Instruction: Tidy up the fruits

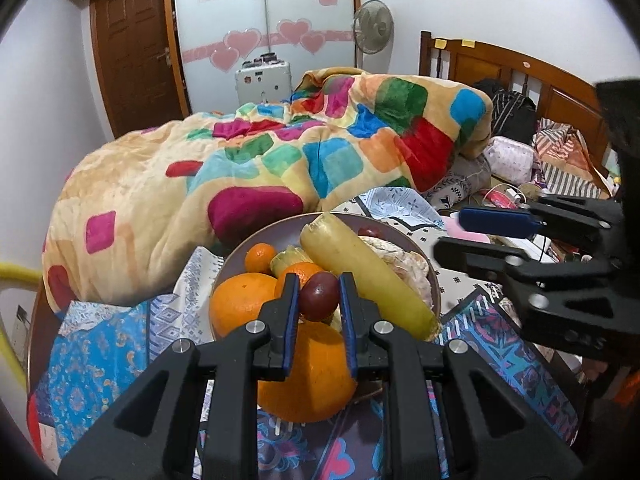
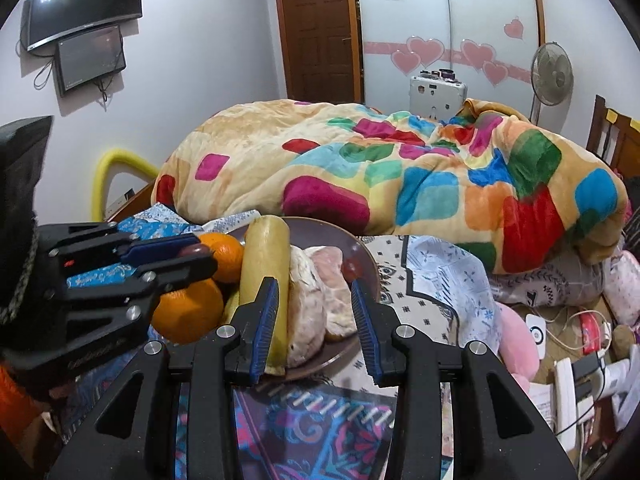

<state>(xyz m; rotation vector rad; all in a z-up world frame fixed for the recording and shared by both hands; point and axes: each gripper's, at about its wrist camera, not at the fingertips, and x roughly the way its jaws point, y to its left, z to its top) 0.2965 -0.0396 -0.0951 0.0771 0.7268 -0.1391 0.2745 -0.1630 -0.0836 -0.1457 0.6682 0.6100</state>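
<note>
A brown plate (image 1: 416, 249) on the bed holds several oranges (image 1: 240, 304), a long yellow-green fruit (image 1: 372, 276), a peeled pomelo (image 2: 320, 300) and a small red fruit (image 2: 350, 269). My left gripper (image 1: 319, 294) is shut on a dark red plum-like fruit (image 1: 319, 296) just above the plate's oranges; it also shows in the right wrist view (image 2: 192, 254). My right gripper (image 2: 314, 312) is open and empty, its fingers to either side of the pomelo above the plate's near edge; it also shows in the left wrist view (image 1: 480, 232).
A thick multicoloured blanket (image 1: 240, 168) is heaped behind the plate. Patterned cloths (image 2: 312, 432) cover the bed in front. Clutter, cables and a pink toy (image 2: 516, 344) lie to the right. The wooden headboard (image 1: 520, 68) stands far right.
</note>
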